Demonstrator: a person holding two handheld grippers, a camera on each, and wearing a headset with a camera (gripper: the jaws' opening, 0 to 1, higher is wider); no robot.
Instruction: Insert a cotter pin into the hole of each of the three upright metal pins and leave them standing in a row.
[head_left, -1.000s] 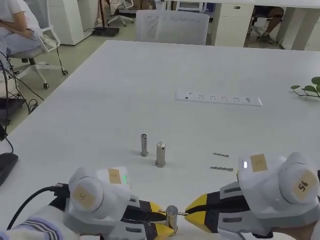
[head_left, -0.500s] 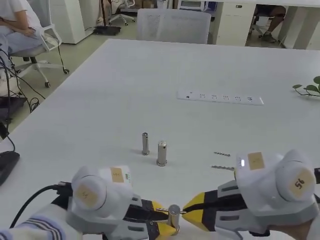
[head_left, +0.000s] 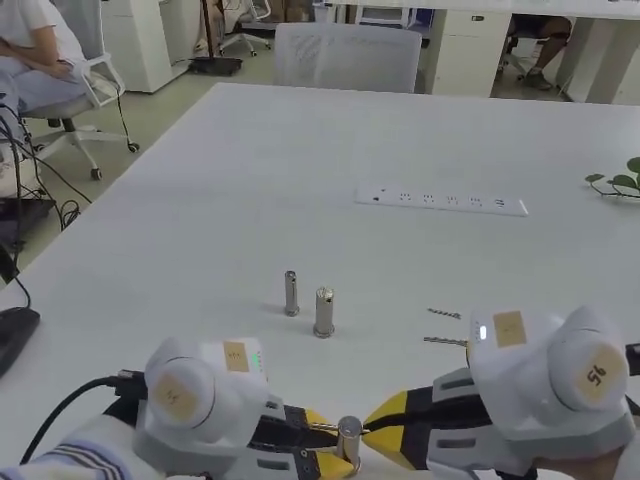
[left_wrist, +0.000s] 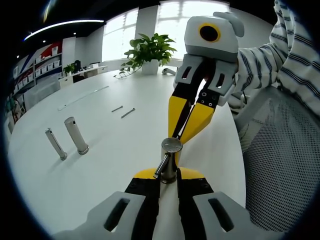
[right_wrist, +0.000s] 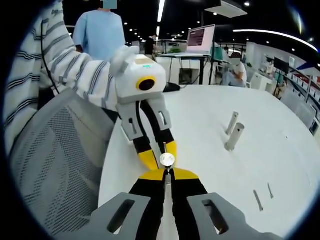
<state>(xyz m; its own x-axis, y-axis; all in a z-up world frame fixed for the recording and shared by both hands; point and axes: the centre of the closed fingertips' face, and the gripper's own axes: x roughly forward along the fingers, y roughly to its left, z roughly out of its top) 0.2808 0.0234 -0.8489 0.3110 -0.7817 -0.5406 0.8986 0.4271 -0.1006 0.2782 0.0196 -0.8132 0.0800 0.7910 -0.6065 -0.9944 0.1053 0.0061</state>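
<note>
- Left tongs (left_wrist: 168, 176) are pressed in on the foot of a metal pin (left_wrist: 171, 156) and hold it upright. The pin's base is hidden between the yellow tips.
- The held pin stands at the near edge of the worktop (head_left: 250, 180). In the head view the bottom edge cuts off the pin's foot and both tool bodies.
- Right tongs (right_wrist: 167, 173) are pressed together, tips just at the pin's head. A thin cotter pin (right_wrist: 167, 181) seems to be pinched between them, but it is too slim to see clearly.
- In the left gripper view a thin metal rod (left_wrist: 161, 167) slants out of the pin's near side. Whether it is the same piece the right tongs hold cannot be told, and the hole itself is not visible.
- Two more pins stand upright and close together further out on the worktop: a thin pin (head_left: 291, 293) and a thicker pin (head_left: 324, 312). Their holes are too small to make out.
- Two loose cotter pins (head_left: 443, 314) lie to the right of them, partly hidden behind the right tool body.
- A power strip (head_left: 440, 200) lies further back.
</note>
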